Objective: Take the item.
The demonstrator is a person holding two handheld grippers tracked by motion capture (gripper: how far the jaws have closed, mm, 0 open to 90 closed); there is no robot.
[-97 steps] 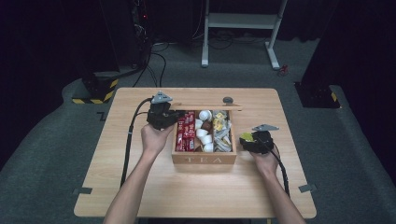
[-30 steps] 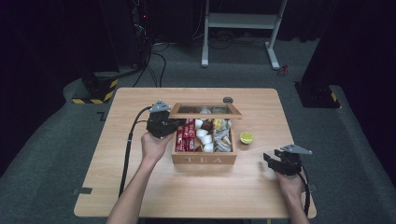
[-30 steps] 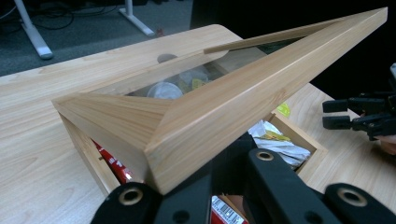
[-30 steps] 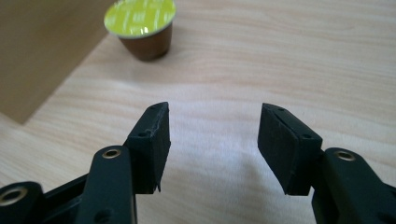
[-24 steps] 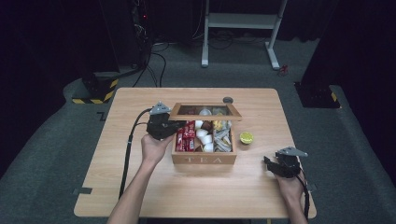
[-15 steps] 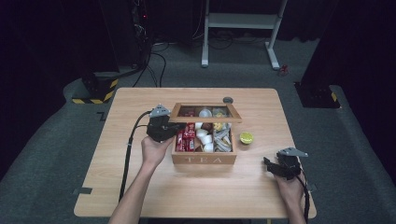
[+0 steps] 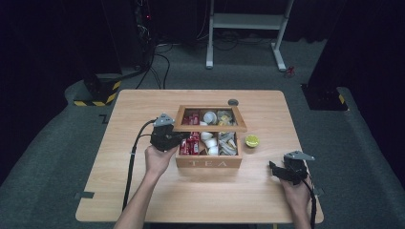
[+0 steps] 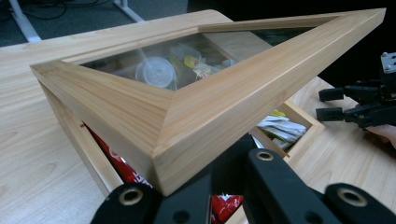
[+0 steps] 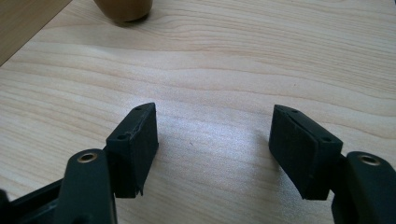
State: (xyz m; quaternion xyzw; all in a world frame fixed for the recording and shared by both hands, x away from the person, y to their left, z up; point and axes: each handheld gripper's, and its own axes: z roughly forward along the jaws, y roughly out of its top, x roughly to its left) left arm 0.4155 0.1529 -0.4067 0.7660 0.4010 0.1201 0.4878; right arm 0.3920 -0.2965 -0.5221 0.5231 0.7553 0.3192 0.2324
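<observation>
The glass-paned wooden lid (image 7: 210, 118) has dropped lower over the wooden tea box (image 7: 208, 161) mid-table, pinched by the left gripper (image 7: 173, 138); the right gripper (image 7: 275, 170), withdrawn, rests spread, holding nothing. Closing looks underway; release comes next.

A light wooden table (image 7: 143, 107) stands on grey carpeted floor (image 7: 57, 157). The surroundings beyond it are dark, almost black. Behind the table stands a white metal frame (image 7: 246, 21) on two feet. At the far left sits a base with yellow-black hazard stripes (image 7: 98, 93), with black cables (image 7: 153, 67) trailing across the floor beside it.
</observation>
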